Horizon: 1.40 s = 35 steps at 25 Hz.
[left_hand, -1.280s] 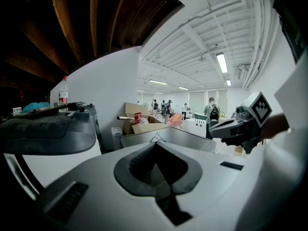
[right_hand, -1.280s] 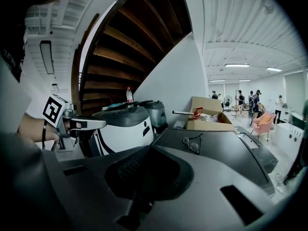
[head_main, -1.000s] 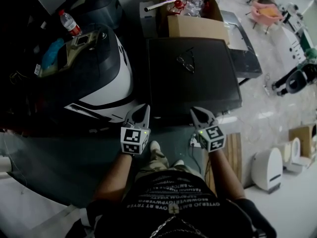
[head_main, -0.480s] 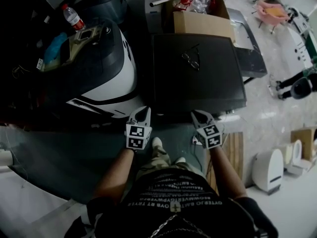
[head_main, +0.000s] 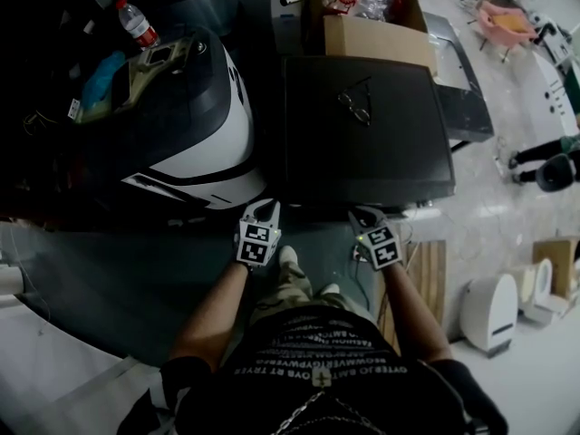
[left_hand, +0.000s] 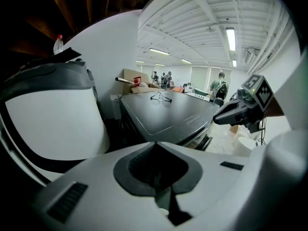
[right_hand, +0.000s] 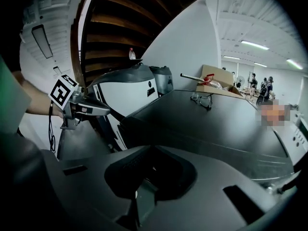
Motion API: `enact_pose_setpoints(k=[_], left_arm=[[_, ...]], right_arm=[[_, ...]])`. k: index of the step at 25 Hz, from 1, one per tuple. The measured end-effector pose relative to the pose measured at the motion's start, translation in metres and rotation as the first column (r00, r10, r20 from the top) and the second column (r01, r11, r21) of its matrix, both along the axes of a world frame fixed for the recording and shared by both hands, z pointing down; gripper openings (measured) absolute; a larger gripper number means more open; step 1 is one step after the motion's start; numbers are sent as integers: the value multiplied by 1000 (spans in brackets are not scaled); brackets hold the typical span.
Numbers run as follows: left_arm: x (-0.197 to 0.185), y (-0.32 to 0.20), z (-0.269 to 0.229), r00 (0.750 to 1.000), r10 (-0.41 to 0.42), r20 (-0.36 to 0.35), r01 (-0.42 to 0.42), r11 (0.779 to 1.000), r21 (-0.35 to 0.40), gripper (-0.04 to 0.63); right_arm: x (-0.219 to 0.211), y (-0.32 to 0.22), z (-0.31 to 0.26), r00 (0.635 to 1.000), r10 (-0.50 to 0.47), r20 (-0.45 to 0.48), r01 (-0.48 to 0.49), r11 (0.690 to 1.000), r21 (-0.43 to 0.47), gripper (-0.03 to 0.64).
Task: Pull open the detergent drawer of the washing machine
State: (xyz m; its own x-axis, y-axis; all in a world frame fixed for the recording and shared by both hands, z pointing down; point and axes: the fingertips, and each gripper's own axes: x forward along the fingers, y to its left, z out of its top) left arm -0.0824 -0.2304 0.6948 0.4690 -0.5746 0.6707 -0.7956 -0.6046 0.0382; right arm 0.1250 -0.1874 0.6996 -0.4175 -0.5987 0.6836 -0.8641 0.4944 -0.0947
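The black flat-topped washing machine [head_main: 381,157] stands in the middle, just beyond both grippers; its detergent drawer cannot be made out in any view. The left gripper [head_main: 264,206] and the right gripper [head_main: 364,214] hover at its near edge, each with jaws clenched together on nothing. Wire-framed spectacles [head_main: 354,107] lie on its top, a brown cardboard box [head_main: 376,39] sits at its far side, and a rounded white-and-black appliance [head_main: 195,125] stands to its left.

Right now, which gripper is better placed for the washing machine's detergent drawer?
Right, tentatively: the right gripper faces the washing machine's front edge; the left gripper sits off its left corner, by the white appliance. Drawer not visible; both jaws shut.
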Motion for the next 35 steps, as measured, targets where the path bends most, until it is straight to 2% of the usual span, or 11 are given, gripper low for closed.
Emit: enact_pose_setpoints(k=[6, 8, 11, 20, 25, 28, 33, 35], left_arm=[[2, 7, 29, 1000, 23, -4, -23, 997, -72, 9], [4, 10, 41, 999, 38, 2, -38, 994, -104, 40], [7, 14, 57, 998, 64, 24, -60, 989, -136, 72], [11, 6, 83, 993, 94, 65, -82, 983, -164, 103], [21, -4, 77, 990, 125, 72, -116, 986, -118, 114], [21, -4, 76, 988, 131, 85, -121, 986, -116, 113], [25, 1, 76, 986, 155, 65, -145, 981, -131, 112], [25, 2, 78, 985, 155, 79, -143, 979, -144, 113]], right_arm=[[7, 6, 30, 999, 4, -39, -7, 997, -82, 3], [9, 10, 43, 999, 6, -44, -12, 992, -124, 6], [7, 12, 57, 999, 8, -37, -14, 987, -158, 59], [7, -1, 67, 998, 39, -58, -48, 986, -162, 94], [-2, -2, 73, 999, 31, -41, -38, 984, -173, 94], [0, -2, 74, 998, 44, -50, -52, 984, -173, 94], [-5, -3, 69, 999, 11, -32, -17, 985, -172, 94], [-7, -4, 66, 1000, 4, -29, -9, 986, -166, 94]])
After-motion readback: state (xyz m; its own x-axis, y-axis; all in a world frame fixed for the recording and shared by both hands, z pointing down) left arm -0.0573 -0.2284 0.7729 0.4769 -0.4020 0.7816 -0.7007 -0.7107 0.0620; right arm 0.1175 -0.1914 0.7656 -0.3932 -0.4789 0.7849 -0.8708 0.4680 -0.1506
